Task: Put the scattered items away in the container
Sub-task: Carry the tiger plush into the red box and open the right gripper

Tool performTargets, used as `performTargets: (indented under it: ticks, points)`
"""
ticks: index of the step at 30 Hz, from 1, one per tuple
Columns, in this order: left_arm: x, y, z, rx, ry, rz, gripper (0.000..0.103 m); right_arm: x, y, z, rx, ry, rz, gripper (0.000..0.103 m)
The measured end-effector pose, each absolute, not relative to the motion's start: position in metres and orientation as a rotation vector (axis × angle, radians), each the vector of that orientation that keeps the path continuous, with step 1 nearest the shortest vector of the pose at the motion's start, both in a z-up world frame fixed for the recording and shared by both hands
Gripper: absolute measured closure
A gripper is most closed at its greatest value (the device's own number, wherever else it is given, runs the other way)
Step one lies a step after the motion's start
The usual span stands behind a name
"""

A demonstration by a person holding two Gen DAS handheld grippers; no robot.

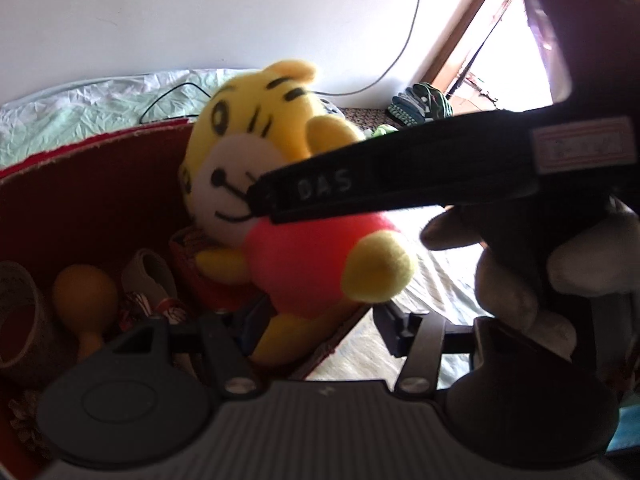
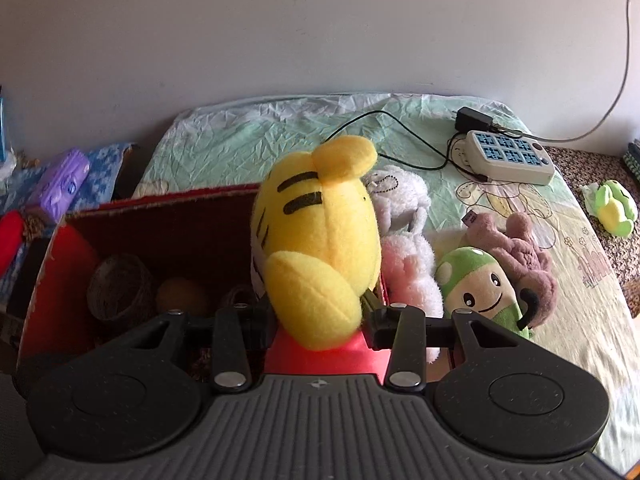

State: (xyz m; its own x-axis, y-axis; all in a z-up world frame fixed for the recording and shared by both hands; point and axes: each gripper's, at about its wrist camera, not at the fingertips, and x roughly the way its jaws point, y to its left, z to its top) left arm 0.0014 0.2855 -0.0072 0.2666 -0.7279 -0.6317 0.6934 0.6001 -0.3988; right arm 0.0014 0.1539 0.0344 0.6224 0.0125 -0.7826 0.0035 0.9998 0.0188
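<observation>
A yellow tiger plush (image 2: 320,248) with a red body is gripped by my right gripper (image 2: 322,328), shut on it, at the right rim of the red box (image 2: 160,200). In the left wrist view the same tiger plush (image 1: 280,184) faces me above the red box (image 1: 80,184), with the right gripper's black finger (image 1: 360,184) across its neck. My left gripper (image 1: 316,324) is open just below and in front of the plush. Inside the box lie a tape roll (image 1: 20,312), a wooden maraca (image 1: 86,300) and other small items.
On the bed sheet right of the box lie a white plush (image 2: 396,196), a pink plush (image 2: 412,276), a green mushroom plush (image 2: 480,288), a brown plush (image 2: 520,256) and a green frog toy (image 2: 614,208). A power strip (image 2: 508,156) with cables sits farther back.
</observation>
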Motion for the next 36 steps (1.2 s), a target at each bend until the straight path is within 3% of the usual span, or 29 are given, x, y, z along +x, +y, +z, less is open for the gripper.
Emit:
performTargets:
  ticks: [5,11,18,21,23,26,30,36]
  points:
    - [-0.001,0.285,-0.007,-0.074,0.911,-0.977,0.048,0.019,0.147,0.014,0.058,0.985,0.005,0.061]
    - [0.006,0.282,-0.018,-0.123,0.961,-0.990,0.047,0.015,0.148,0.009,0.034,0.945,0.036,0.058]
    - [0.001,0.278,-0.015,-0.129,0.961,-1.023,0.026,0.001,0.145,0.026,0.029,0.887,0.073,0.043]
    - [0.000,0.276,-0.010,-0.123,0.946,-1.039,0.022,-0.008,0.141,0.037,0.051,0.851,0.078,0.043]
    - [0.001,0.273,-0.007,-0.115,0.941,-1.044,0.021,-0.011,0.138,0.042,0.050,0.819,0.045,0.038]
    - [0.001,0.272,0.000,-0.109,0.918,-1.055,0.029,-0.016,0.126,0.052,0.079,0.769,0.021,0.042]
    - [-0.004,0.279,0.009,-0.119,0.905,-1.034,0.029,-0.027,0.102,0.062,0.183,0.729,0.013,0.044]
    - [-0.004,0.281,0.027,-0.113,0.867,-0.921,0.029,-0.040,0.070,0.058,0.213,0.740,-0.075,0.063]
